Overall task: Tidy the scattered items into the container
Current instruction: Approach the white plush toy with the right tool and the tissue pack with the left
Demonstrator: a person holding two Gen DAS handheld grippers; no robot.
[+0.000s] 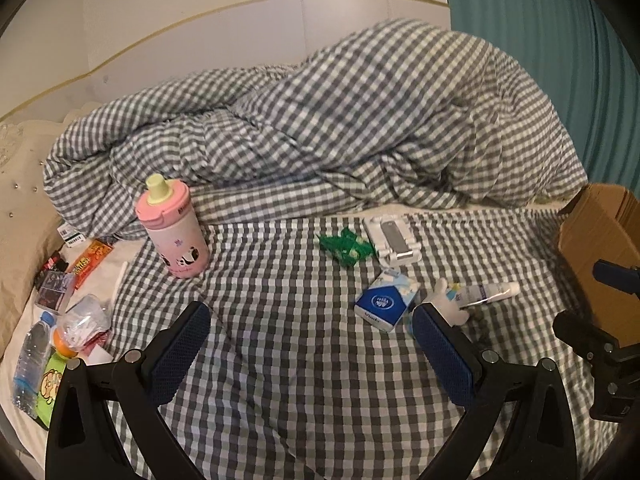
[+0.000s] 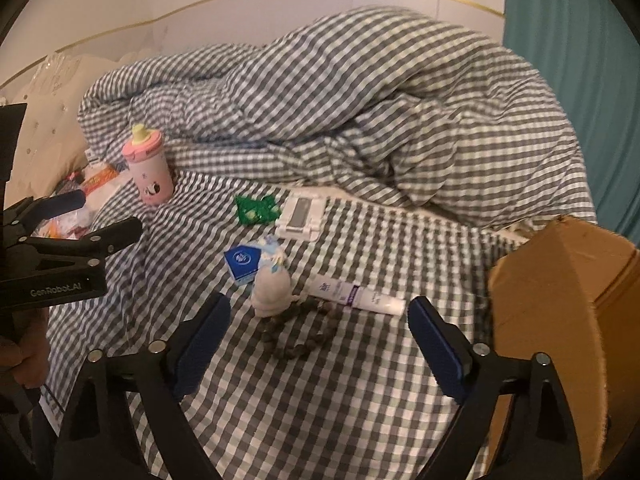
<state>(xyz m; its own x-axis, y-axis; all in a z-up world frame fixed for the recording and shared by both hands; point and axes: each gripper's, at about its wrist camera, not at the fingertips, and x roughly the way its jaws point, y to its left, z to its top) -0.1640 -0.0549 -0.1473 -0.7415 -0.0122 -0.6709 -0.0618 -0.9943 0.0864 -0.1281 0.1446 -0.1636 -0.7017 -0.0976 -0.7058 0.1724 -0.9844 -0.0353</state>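
Note:
On the checked bed sheet lie a pink bottle [image 1: 173, 232] [image 2: 149, 172] standing upright, a green wrapper [image 1: 347, 246] [image 2: 256, 209], a white folding stand [image 1: 394, 240] [image 2: 300, 216], a blue tissue pack [image 1: 385, 302] [image 2: 242, 264], a white plush figure [image 1: 448, 300] [image 2: 272, 292] and a white tube [image 1: 490, 293] [image 2: 358, 295]. The cardboard box [image 1: 608, 264] [image 2: 560, 320] stands at the right. My left gripper [image 1: 312, 326] is open over bare sheet, nothing between its fingers. My right gripper [image 2: 320, 322] is open just short of the plush and the tube, with a dark beaded string [image 2: 298, 344] between its fingers.
A crumpled checked duvet [image 1: 320, 128] fills the back of the bed. At the left edge lie a water bottle [image 1: 32, 360], snack packets [image 1: 90, 266] and a clear bag [image 1: 84, 320]. A teal curtain [image 1: 540, 40] hangs at the right. A hand [image 2: 24, 364] holds the left gripper.

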